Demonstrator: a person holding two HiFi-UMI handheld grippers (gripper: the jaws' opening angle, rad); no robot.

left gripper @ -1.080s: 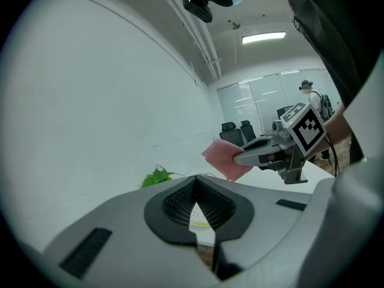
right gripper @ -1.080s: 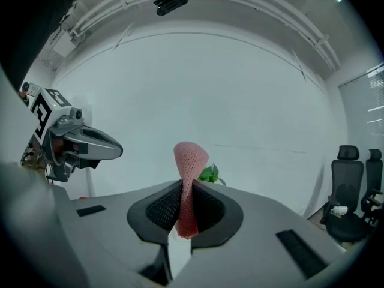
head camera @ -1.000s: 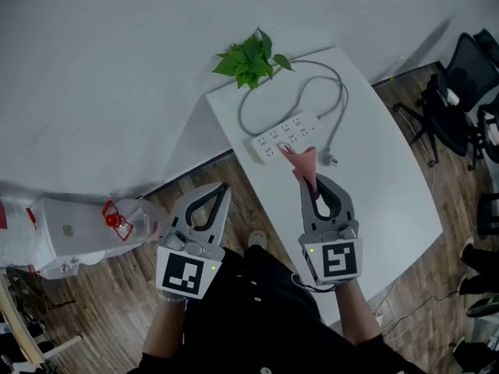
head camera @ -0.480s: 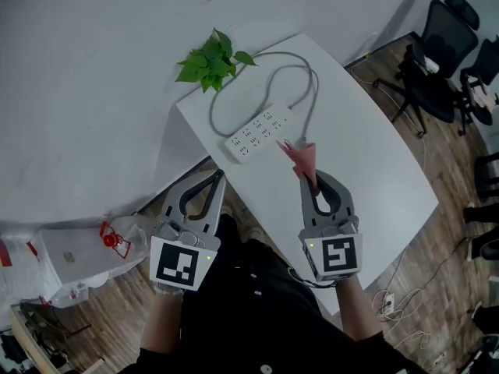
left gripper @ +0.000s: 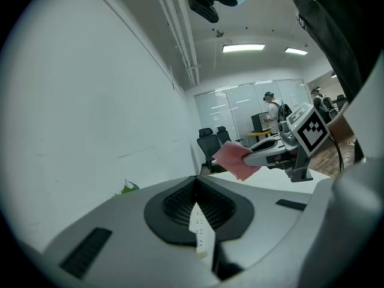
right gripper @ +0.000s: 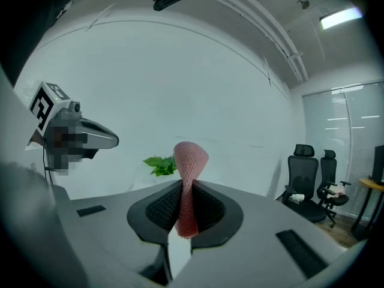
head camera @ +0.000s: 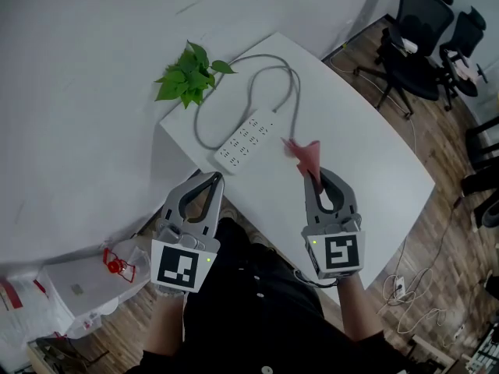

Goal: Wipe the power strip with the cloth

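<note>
A white power strip [head camera: 245,140] lies slantwise on the white table [head camera: 366,154], its grey cable looping behind it. My right gripper [head camera: 316,174] hovers over the table just right of the strip. It is shut on a pink cloth [head camera: 305,154], which sticks up from the jaws as a folded wad [right gripper: 189,179]. My left gripper [head camera: 216,177] is shut with nothing in it and hangs off the table's near-left corner. Through its jaw opening a piece of the strip [left gripper: 200,230] shows. The cloth [left gripper: 233,159] and the right gripper appear beyond it.
A green potted plant [head camera: 187,72] stands at the table's far left corner, against the white wall. Black office chairs [head camera: 425,33] stand on the wooden floor to the right. White bags and a red item [head camera: 115,262] lie on the floor at the left.
The view has swung, so the table and strip sit further left in the picture. The cloth, earlier over the strip's right end, now hangs apart from it to the right. Both grippers stay shut.
</note>
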